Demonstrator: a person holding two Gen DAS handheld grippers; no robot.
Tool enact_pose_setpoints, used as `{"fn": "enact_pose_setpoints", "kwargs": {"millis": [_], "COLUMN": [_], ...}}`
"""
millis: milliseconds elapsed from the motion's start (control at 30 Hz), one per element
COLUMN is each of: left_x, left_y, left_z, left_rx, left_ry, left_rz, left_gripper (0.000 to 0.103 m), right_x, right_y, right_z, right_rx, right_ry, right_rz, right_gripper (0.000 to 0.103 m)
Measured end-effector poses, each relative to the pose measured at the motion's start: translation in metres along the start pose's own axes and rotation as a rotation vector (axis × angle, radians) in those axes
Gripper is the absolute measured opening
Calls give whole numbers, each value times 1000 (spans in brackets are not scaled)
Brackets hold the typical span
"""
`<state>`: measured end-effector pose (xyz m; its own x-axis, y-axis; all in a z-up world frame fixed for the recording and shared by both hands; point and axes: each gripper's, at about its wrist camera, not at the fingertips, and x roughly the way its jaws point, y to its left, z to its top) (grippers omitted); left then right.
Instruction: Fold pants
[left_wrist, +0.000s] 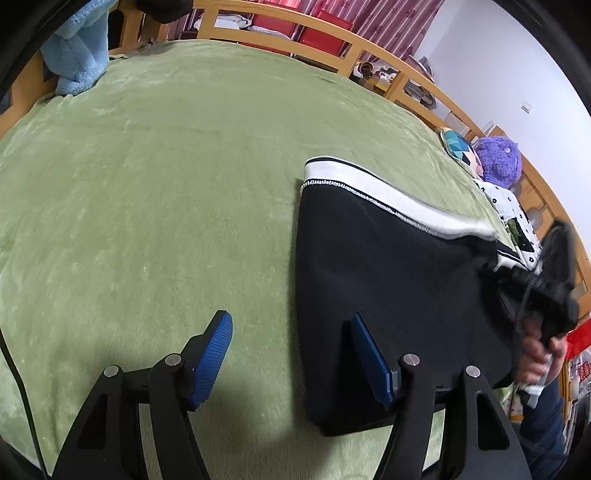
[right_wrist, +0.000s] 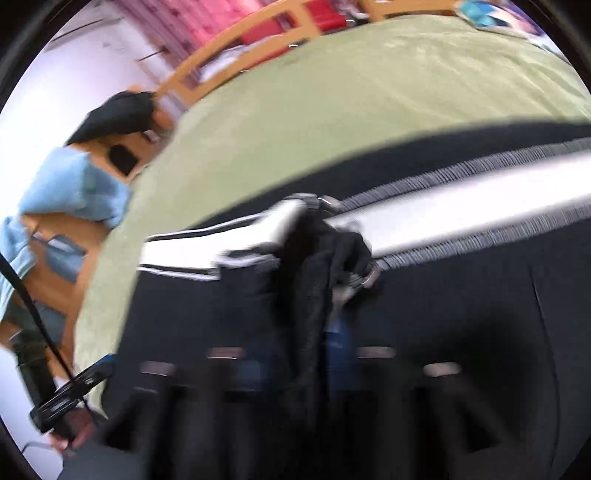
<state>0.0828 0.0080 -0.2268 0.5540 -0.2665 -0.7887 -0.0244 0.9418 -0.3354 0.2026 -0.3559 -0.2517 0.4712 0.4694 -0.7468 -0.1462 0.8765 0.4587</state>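
Black pants with a white side stripe lie folded on a green blanket. My left gripper hovers open over the pants' left edge, its blue pads wide apart and gripping nothing. At the right edge of the left wrist view, a hand holds the right tool's body by the lifted far corner of the pants. The right wrist view is blurred. There my right gripper is shut on a bunch of black pants fabric beside the white stripe.
A wooden bed rail runs round the far side, with red chairs behind it. A light blue towel hangs at the far left corner. A patterned cushion and a purple plush sit at the right.
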Motion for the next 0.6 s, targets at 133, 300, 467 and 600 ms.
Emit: {"fn": "enact_pose_setpoints", "kwargs": {"millis": [133, 300, 467, 600], "left_x": [2, -1, -8, 12], "left_y": [-1, -10, -32, -42], "left_z": [0, 4, 1, -11], "left_rx": [1, 20, 88, 141], "left_ry": [-5, -12, -33, 43], "left_rz": [16, 1, -50, 9], "left_gripper": [65, 65, 65, 66], "right_x": [-30, 0, -52, -74], "right_y": [7, -10, -4, 20], "right_z": [24, 8, -29, -90], "right_rx": [-49, -60, -42, -120], "right_ry": [-132, 36, -75, -116], "right_rz": [35, -176, -205, -256], "right_gripper": [21, 49, 51, 54]}}
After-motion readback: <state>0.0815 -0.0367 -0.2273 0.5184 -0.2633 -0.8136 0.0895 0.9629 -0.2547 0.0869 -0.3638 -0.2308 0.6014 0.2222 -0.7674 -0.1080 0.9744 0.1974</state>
